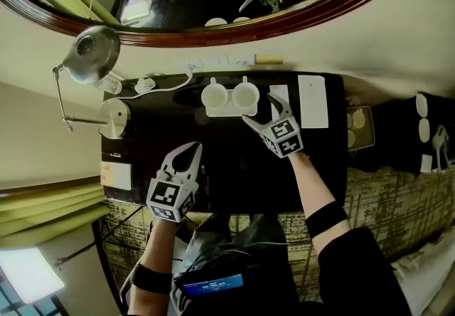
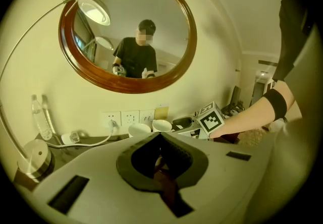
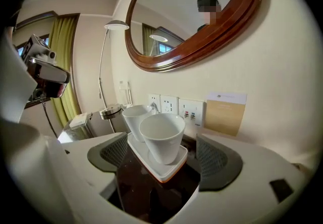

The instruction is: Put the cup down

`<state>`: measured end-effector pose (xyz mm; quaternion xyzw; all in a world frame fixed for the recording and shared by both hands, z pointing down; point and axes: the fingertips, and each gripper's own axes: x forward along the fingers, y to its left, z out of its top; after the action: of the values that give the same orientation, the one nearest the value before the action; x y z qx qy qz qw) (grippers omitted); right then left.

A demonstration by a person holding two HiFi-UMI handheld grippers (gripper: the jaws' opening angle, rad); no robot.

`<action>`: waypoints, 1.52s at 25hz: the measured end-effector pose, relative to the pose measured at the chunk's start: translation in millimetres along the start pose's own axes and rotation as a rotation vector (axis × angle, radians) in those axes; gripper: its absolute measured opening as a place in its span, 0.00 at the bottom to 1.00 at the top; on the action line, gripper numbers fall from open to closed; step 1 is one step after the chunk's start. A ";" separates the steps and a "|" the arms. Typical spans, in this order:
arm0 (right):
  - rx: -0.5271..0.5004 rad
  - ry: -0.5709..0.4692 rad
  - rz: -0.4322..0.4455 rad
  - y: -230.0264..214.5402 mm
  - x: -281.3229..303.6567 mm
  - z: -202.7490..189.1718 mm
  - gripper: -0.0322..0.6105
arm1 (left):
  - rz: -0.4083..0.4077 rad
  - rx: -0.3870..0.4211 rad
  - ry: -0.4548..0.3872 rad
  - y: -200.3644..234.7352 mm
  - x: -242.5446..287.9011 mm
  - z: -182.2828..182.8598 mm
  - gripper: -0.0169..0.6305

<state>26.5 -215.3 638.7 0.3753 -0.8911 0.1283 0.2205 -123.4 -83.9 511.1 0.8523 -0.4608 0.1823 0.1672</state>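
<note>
Two white cups stand upright side by side on a white tray (image 1: pixel 229 112) at the back of the dark table (image 1: pixel 234 165). The right cup (image 1: pixel 246 95) is the nearer one (image 3: pixel 162 136) in the right gripper view, with the other cup (image 3: pixel 135 117) behind it. My right gripper (image 1: pixel 257 108) is open just beside the right cup, its jaws spread wide with the pads (image 3: pixel 218 161) clear of the cup and nothing held. My left gripper (image 1: pixel 186 151) is shut and empty, over the table's front left, well back from the cups (image 2: pixel 140 129).
A desk lamp (image 1: pixel 92 53) with a round base (image 1: pixel 115 117) stands at the table's left. A white card (image 1: pixel 313 101) lies right of the tray. Wall sockets (image 3: pixel 169 103) and a tan card (image 3: pixel 225 112) sit behind the cups. A round mirror (image 1: pixel 213 30) hangs above.
</note>
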 end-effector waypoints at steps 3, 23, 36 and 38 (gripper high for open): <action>-0.067 0.012 0.045 0.2 10.1 1.4 0.77 | 0.008 -0.014 0.005 -0.3 0.7 -1.8 0.01; -0.167 0.049 0.174 11.6 44.8 19.4 0.74 | 0.096 -0.068 0.017 15.1 -2.9 -13.9 0.01; -0.154 0.014 0.170 21.4 34.0 18.2 0.72 | 0.108 -0.089 0.007 20.6 -10.4 -18.3 0.01; -0.149 0.000 0.170 30.6 25.1 23.5 0.72 | 0.100 -0.089 0.003 20.3 -11.6 -18.4 0.01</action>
<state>-18.3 -218.9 628.6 0.2809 -0.9268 0.0799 0.2362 -149.5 -77.7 524.2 0.8197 -0.5103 0.1709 0.1964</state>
